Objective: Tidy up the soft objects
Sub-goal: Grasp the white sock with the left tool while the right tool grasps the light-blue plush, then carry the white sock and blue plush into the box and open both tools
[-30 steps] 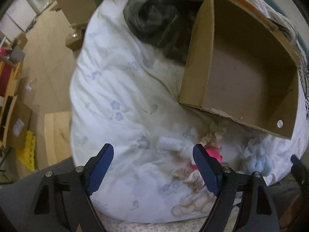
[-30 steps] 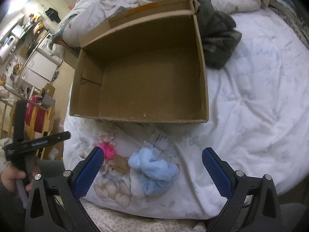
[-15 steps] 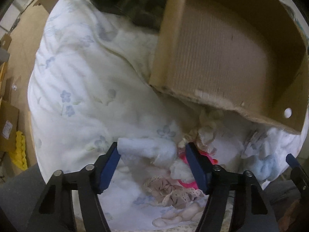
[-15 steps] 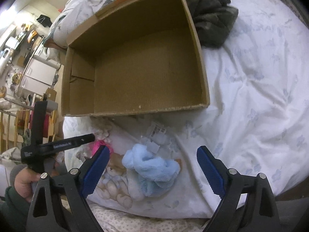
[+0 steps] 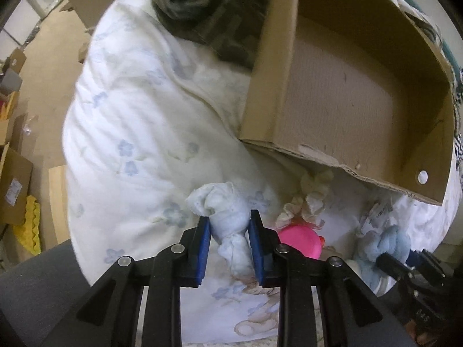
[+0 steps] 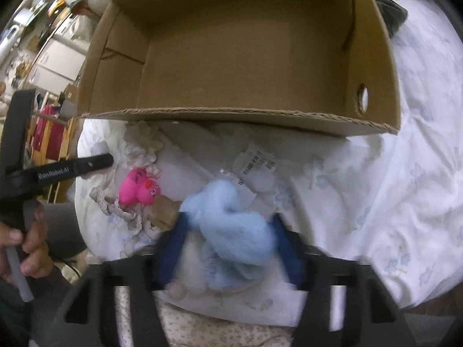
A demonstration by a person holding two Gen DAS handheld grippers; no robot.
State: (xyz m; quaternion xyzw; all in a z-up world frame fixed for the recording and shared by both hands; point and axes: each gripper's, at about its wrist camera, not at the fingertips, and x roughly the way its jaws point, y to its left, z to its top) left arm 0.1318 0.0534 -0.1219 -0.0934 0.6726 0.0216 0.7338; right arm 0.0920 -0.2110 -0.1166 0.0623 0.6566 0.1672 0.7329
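Observation:
My left gripper [image 5: 228, 228] is shut on a rolled white cloth [image 5: 222, 211] lying on the bed. Right of it lie a pink toy [image 5: 301, 241] and a cream frilly cloth [image 5: 309, 199]. My right gripper [image 6: 228, 225] has its blue pads on both sides of a fluffy light-blue cloth [image 6: 231, 217], closing on it; the view is blurred there. The pink toy [image 6: 139, 188] and the cream cloth [image 6: 141, 147] show to its left. The empty cardboard box [image 6: 231, 115] stands just behind, also in the left wrist view [image 5: 347, 86].
The white flowered duvet [image 5: 139, 110] covers the bed. A dark bundled garment [image 5: 202, 5] lies beyond the box. Paper tags [image 6: 254, 162] lie by the blue cloth. The left gripper [image 6: 72, 167] and the hand holding it show at the left. Floor with boxes lies off the bed's left edge.
My left gripper has closed on the white cloth. My right gripper has moved forward and narrowed around the light-blue cloth.

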